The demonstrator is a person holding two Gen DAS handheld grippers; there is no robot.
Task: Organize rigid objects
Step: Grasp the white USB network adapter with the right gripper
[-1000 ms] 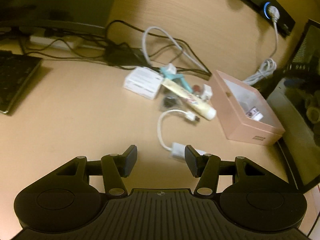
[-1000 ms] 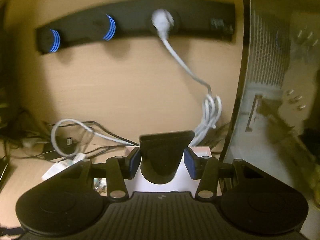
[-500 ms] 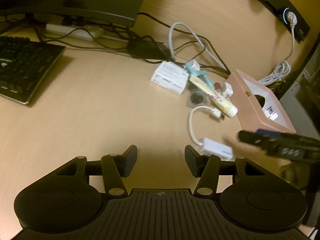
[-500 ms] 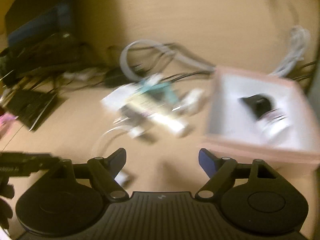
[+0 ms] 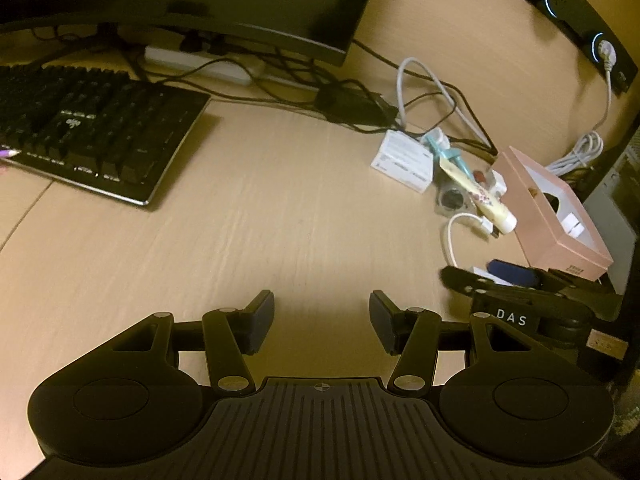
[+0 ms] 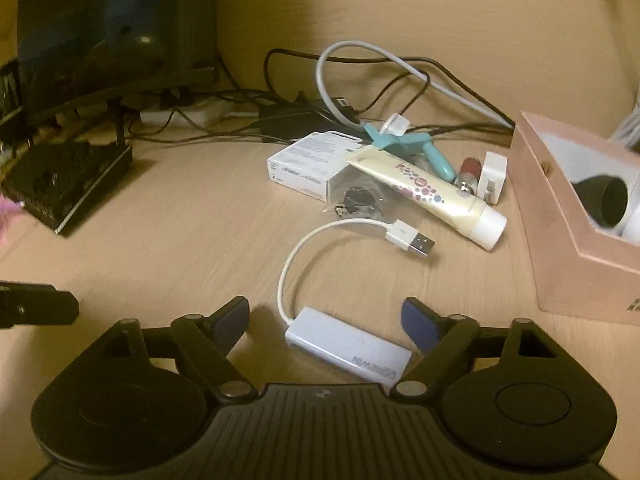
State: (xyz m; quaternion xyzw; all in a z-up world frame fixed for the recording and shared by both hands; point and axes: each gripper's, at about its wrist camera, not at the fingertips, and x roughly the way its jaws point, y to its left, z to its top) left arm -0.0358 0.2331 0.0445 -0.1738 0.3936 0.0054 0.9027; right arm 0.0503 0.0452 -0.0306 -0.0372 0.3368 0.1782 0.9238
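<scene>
My right gripper (image 6: 326, 314) hovers low over a white USB adapter (image 6: 348, 348). The adapter lies between its jaws, which are closing, and the pads stand clear of it. Behind it lie a cream tube (image 6: 424, 192), a white carton (image 6: 312, 164), a teal tool (image 6: 408, 142), a small red item (image 6: 470, 168) and a white plug (image 6: 494, 176). The pink box (image 6: 568, 240) at the right holds a black cup (image 6: 600, 200). My left gripper (image 5: 322, 312) is open over bare desk with nothing between its fingers. The right gripper (image 5: 478, 274) shows to its right.
A black keyboard (image 5: 92, 140) lies at the left under a monitor (image 5: 240, 12). Tangled cables (image 5: 352, 100) run along the back wall. A black socket bar with blue rings (image 5: 580, 20) is on the wall, and a dark case stands right of the pink box (image 5: 560, 216).
The black cup left my right gripper and now lies in the pink box. That gripper swung down and left to the adapter, jaws wider. The left gripper drew leftward, bringing the keyboard into view.
</scene>
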